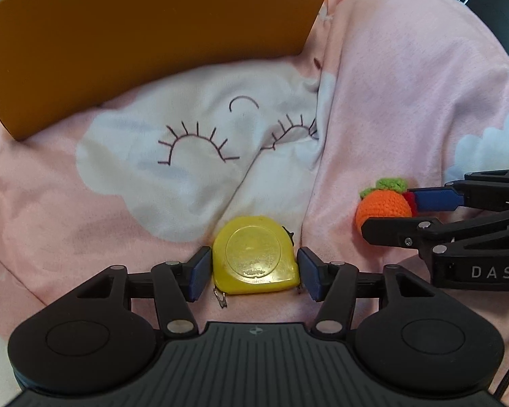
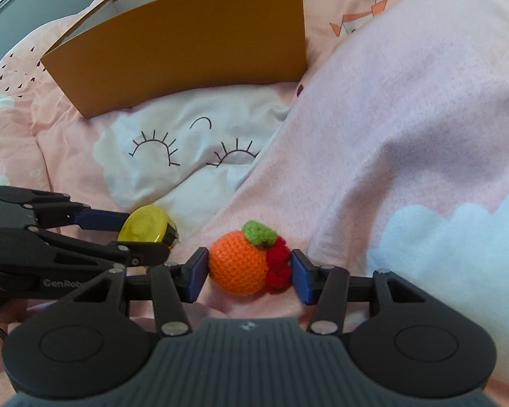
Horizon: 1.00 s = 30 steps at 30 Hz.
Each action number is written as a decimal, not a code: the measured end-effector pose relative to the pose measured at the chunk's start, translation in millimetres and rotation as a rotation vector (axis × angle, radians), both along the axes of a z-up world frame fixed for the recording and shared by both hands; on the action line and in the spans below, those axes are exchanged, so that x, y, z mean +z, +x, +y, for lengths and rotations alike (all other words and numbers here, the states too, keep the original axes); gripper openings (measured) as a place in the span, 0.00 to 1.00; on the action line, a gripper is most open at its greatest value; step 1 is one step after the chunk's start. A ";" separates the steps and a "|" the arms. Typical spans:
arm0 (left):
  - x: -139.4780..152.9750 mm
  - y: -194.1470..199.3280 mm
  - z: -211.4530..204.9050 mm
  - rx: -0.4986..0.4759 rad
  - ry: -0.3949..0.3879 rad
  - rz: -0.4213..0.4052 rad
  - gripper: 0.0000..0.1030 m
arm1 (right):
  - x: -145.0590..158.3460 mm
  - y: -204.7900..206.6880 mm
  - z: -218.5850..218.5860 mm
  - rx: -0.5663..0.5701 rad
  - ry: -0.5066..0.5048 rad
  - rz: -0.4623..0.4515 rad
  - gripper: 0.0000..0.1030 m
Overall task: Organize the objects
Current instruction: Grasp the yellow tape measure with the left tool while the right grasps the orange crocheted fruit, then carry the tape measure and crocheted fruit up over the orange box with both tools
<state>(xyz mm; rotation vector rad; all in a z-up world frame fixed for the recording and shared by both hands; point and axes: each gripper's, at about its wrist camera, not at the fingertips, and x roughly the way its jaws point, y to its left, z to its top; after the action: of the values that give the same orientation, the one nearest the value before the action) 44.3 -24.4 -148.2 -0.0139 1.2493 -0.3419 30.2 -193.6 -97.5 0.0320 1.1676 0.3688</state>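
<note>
- In the left wrist view, an orange box (image 1: 146, 40) is filling the upper left of the frame, sitting on the pink blanket (image 1: 407, 84) with its long side wall facing you.
- Below the box, a white cloud face with closed lashes (image 1: 200, 146) is showing at the centre of the frame, printed on the blanket.
- Your left gripper (image 1: 253, 273) is sitting at the lower centre, its blue pads (image 1: 200, 273) pressing both sides of the yellow tape measure (image 1: 254, 254); you are holding it flat-face up, with its metal hook poking out at the lower left of the case.
- At the right edge of that view, your right gripper (image 1: 407, 210) is reaching in sideways, closed around the crocheted orange fruit (image 1: 383, 208).
- In the right wrist view, your left gripper (image 2: 146, 237) is coming in from the left edge, the tape measure (image 2: 146, 225) pinched between its fingers.
- At the lower centre, your right gripper (image 2: 250, 276) is clamping the crocheted orange fruit (image 2: 237, 264): one pad is touching the orange body, the other the red tuft, the green leaf on top.
- The orange box (image 2: 186, 40) is standing at the upper left, well apart from both held things, its open top showing a grey inner wall.
</note>
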 end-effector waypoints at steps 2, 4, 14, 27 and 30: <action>-0.5 -0.1 3.2 0.007 -0.022 0.001 0.61 | -2.8 1.8 1.1 0.001 0.002 0.008 0.53; -0.4 -1.1 6.0 0.014 -0.034 -0.002 0.60 | -4.3 2.5 3.4 0.006 -0.003 0.010 0.53; 23.5 -8.4 28.4 0.073 -0.123 -0.064 0.60 | 4.5 2.0 8.7 0.021 0.036 -0.027 0.52; 111.0 1.5 67.0 0.161 -0.196 -0.258 0.60 | 76.6 24.0 42.7 0.174 0.106 -0.246 0.52; 132.7 9.1 74.0 0.163 -0.191 -0.304 0.60 | 99.0 33.8 54.0 0.214 0.114 -0.306 0.52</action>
<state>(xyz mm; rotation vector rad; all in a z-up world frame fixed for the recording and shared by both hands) 53.4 49.5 -15.5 -0.2189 0.9050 -0.3075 64.0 -139.6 1.5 -0.0494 0.8484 0.6073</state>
